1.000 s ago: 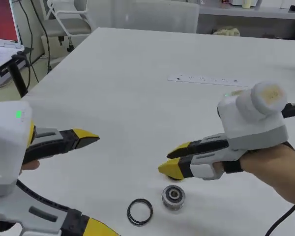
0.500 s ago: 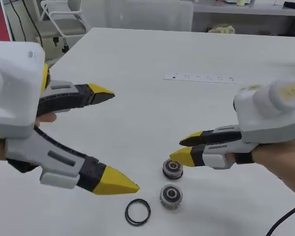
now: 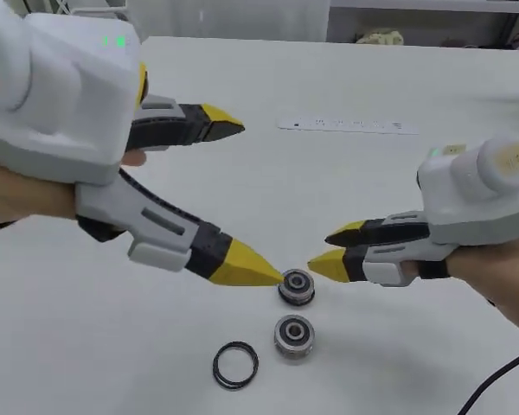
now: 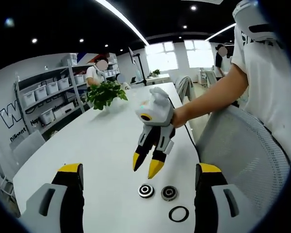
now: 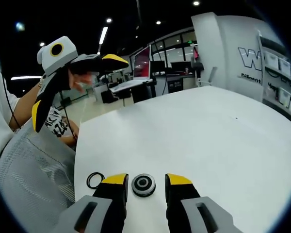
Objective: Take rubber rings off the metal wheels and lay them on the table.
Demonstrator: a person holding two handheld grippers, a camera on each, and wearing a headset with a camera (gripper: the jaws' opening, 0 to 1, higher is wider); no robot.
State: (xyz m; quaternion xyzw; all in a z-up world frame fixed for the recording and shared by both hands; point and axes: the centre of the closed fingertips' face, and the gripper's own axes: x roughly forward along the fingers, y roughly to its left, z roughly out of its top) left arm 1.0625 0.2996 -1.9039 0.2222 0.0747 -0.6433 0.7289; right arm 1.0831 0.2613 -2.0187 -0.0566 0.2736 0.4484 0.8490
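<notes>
On the white surface [image 3: 242, 78], your left claw [image 3: 259, 203] stands wide open and your right claw [image 3: 322, 251] a little open, both at the far wheel [image 3: 296, 286]. Hold the metal firmly and peel only its rubber; one loose ring [image 3: 235, 364] lies nearby.

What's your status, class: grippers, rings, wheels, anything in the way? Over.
Left gripper open wide, right gripper open, tips near far wheel. One rubber ring loose on table, beside near wheel. Nothing blocking.
</notes>
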